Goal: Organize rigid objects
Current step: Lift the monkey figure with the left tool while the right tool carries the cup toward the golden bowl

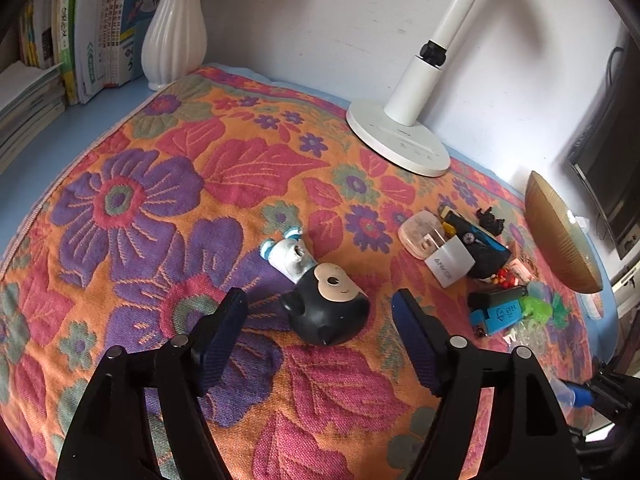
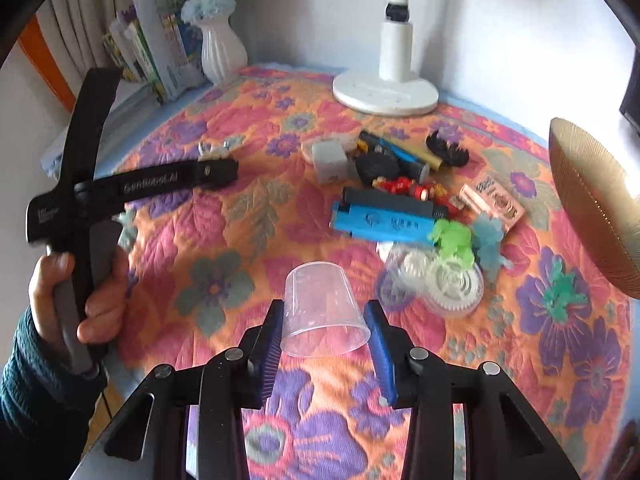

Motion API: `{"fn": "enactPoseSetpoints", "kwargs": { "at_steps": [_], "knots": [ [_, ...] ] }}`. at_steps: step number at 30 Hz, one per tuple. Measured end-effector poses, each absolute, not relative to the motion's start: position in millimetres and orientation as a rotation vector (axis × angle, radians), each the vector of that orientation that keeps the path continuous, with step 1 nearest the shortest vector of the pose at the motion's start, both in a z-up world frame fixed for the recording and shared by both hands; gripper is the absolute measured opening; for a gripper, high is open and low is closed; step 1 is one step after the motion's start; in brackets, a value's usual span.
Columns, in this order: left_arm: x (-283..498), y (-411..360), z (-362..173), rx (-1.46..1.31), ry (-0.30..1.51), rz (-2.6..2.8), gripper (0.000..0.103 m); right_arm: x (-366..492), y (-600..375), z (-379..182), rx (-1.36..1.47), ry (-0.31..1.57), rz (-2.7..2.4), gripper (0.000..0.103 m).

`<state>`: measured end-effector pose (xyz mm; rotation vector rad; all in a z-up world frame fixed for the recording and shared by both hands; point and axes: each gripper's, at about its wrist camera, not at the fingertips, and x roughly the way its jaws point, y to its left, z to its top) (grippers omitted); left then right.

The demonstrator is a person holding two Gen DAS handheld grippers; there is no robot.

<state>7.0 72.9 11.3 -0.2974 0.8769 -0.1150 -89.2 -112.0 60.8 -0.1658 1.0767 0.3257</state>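
Right gripper [image 2: 324, 340] is closed around the clear cup [image 2: 325, 309]; left gripper [image 1: 320, 332] stands open over the mouse figure [image 1: 325, 305], apparently to be grasped next.

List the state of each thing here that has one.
Left gripper: open, nothing between its fingers.
Right gripper: closing on the cup, grip unclear.
Cup: on its side, empty.
Mouse figure: lying on the cloth.
Vase: upright, holding flowers.
Lamp: upright.
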Motion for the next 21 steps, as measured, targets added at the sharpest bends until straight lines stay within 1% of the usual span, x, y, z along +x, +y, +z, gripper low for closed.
{"fn": "enactPoseSetpoints", "kwargs": {
  "at_steps": [2, 3, 6, 8, 10, 12, 16, 19, 20, 21],
  "knots": [
    [7.6, 72.4, 10.5, -0.289, 0.883, -0.108, 0.073, -83.3, -112.5, 57.9, -0.155, 1.122, 0.328, 0.039],
    [8.2, 71.9, 10.2, -0.284, 0.886, -0.104, 0.073, -79.0, -113.6, 56.9, -0.134, 1.125, 0.340, 0.041],
    [8.3, 69.3, 10.1, -0.262, 0.889, -0.097, 0.073, -76.9, -120.5, 61.0, -0.066, 1.084, 0.378, 0.045],
    [8.7, 68.8, 10.1, -0.255, 0.891, -0.096, 0.073, -78.4, -125.7, 62.7, -0.015, 1.068, 0.405, 0.052],
    [9.2, 68.9, 10.1, -0.254, 0.893, -0.096, 0.073, -84.8, -132.3, 62.7, -0.006, 1.056, 0.408, 0.067],
    [9.3, 69.1, 10.4, -0.254, 0.893, -0.094, 0.073, -92.1, -135.6, 59.1, -0.021, 1.049, 0.407, 0.070],
    [9.8, 65.8, 11.5, -0.233, 0.895, -0.061, 0.073, -91.2, -127.3, 47.5, -0.050, 1.062, 0.403, 0.070],
    [11.3, 58.1, 13.6, -0.179, 0.902, -0.020, 0.073, -86.9, -110.1, 41.3, -0.122, 1.021, 0.386, 0.070],
    [12.0, 56.9, 15.2, -0.167, 0.896, -0.006, 0.073, -85.3, -104.6, 40.1, -0.150, 1.000, 0.355, 0.068],
    [12.8, 56.1, 17.9, -0.158, 0.883, 0.010, 0.072, -83.4, -101.1, 38.9, -0.173, 0.986, 0.334, 0.055]
  ]
}}
